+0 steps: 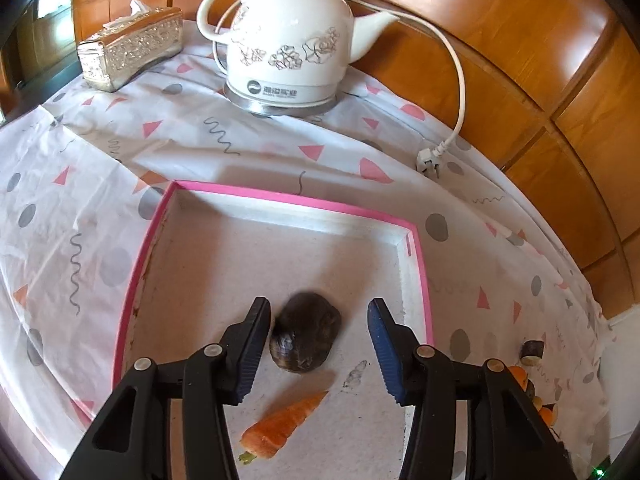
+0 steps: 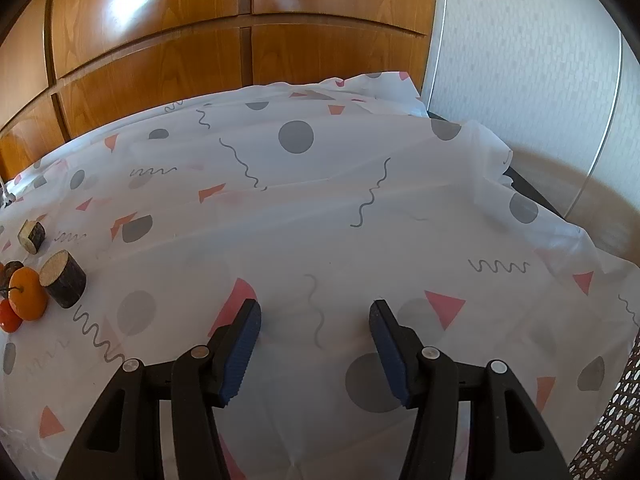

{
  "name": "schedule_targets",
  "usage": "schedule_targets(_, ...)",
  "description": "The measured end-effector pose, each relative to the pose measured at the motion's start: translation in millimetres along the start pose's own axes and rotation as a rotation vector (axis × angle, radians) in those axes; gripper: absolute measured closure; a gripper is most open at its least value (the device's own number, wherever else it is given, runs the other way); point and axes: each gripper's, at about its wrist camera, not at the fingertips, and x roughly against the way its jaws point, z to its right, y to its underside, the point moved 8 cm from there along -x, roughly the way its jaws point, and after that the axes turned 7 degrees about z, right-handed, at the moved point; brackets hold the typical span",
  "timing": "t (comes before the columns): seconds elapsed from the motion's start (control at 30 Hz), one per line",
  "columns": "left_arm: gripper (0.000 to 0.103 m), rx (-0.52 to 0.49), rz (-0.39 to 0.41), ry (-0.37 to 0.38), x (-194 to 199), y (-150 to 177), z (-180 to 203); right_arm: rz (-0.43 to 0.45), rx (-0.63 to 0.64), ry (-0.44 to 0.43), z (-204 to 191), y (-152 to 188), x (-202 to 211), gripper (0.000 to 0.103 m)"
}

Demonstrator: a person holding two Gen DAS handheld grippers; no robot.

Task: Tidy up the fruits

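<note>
1. We see a dark brown, rounded fruit-like piece point(image 1: 306, 332) lying on the pale floor of a shallow square tray with a bright pink rim point(image 1: 280, 197); what fruit it is we cannot tell.
2. Just in front of it in the same tray lies an orange carrot piece with a small green stub point(image 1: 284, 426), its tip pointing towards the right.
3. Our left gripper point(image 1: 318, 346) hangs over the tray with its blue-padded jaws partly apart; the dark piece sits between them, close against the left pad, while the right pad stands clear, so nothing is gripped.
4. Our right gripper point(image 2: 314, 350) points down at bare cloth with its jaws partly apart and nothing between them.
5. At the left edge of the right wrist view sit a small orange mandarin with a stalk point(image 2: 27, 294), a red round fruit point(image 2: 9, 320) touching it, and a short bark-covered wooden log round point(image 2: 64, 284) just beside the mandarin; a smaller log round point(image 2: 32, 236) lies a little further back.
6. Everything rests on a white plastic tablecloth printed with grey dots, pink triangles and squiggles point(image 2: 340, 208), creased and draped over the table's far edge.
7. Behind the tray stand a white ceramic electric kettle with a flower pattern point(image 1: 288, 36) on its metal base, its white cord and unplugged plug point(image 1: 430, 158) lying on the cloth, and an embossed silver tissue box point(image 1: 130, 48).
8. Glossy orange-brown wooden cabinet panels point(image 2: 240, 40) back the table, with a pale patterned wall point(image 2: 520, 60) to the right.
</note>
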Motion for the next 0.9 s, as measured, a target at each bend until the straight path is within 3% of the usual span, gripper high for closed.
schedule_targets(0.27,0.05,0.006,0.049,-0.027,29,6,-15,-0.001,0.003,0.001,1,0,1,0.045)
schedule_targets(0.9,0.045,-0.001,0.16,-0.11,111,74,-59,0.0,-0.015,0.001,3,1,0,0.041)
